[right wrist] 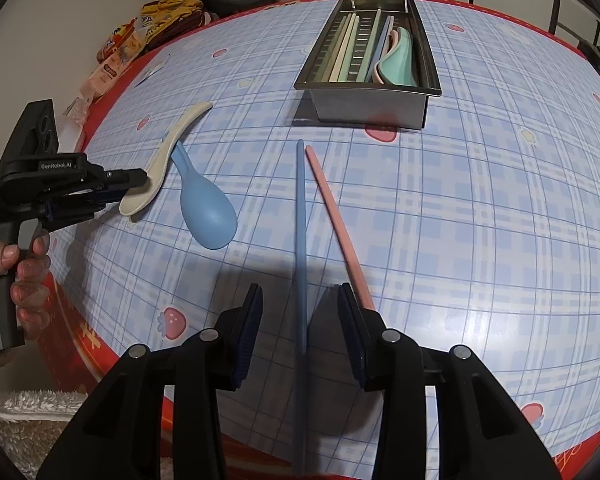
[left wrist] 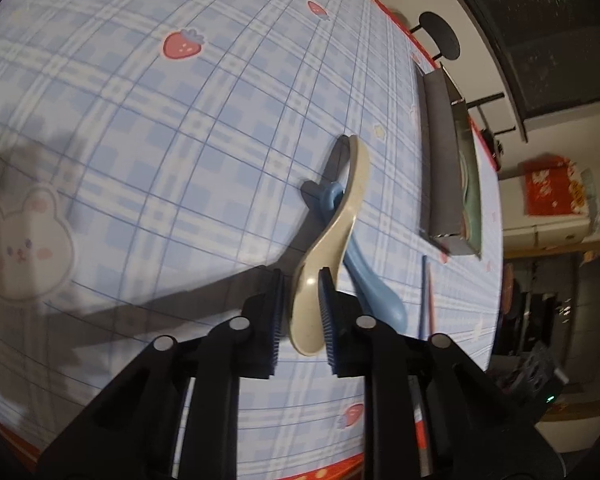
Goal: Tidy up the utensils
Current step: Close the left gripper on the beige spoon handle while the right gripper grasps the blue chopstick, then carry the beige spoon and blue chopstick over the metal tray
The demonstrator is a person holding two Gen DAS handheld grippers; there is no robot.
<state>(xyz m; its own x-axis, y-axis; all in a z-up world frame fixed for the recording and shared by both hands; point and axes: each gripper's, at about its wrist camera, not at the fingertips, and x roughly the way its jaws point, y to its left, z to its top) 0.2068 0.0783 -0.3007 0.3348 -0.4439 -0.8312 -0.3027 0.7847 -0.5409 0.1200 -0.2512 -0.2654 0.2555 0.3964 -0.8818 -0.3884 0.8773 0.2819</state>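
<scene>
Two wrist views, steeply down, close over the tablecloth [right wrist: 460,200] — shared spoons.

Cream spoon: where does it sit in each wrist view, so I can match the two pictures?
Left wrist view: the cream spoon is at centre, its bowl between the left gripper fingers, its handle crossing over the blue spoon.
Right wrist view: the cream spoon is at left, its bowl at the left gripper's tips.
Shared landmark: the metal utensil tray, right in the left view, top centre in the right.

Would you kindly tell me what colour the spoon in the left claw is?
Cream; the spoon shows best in the left wrist view.
</scene>
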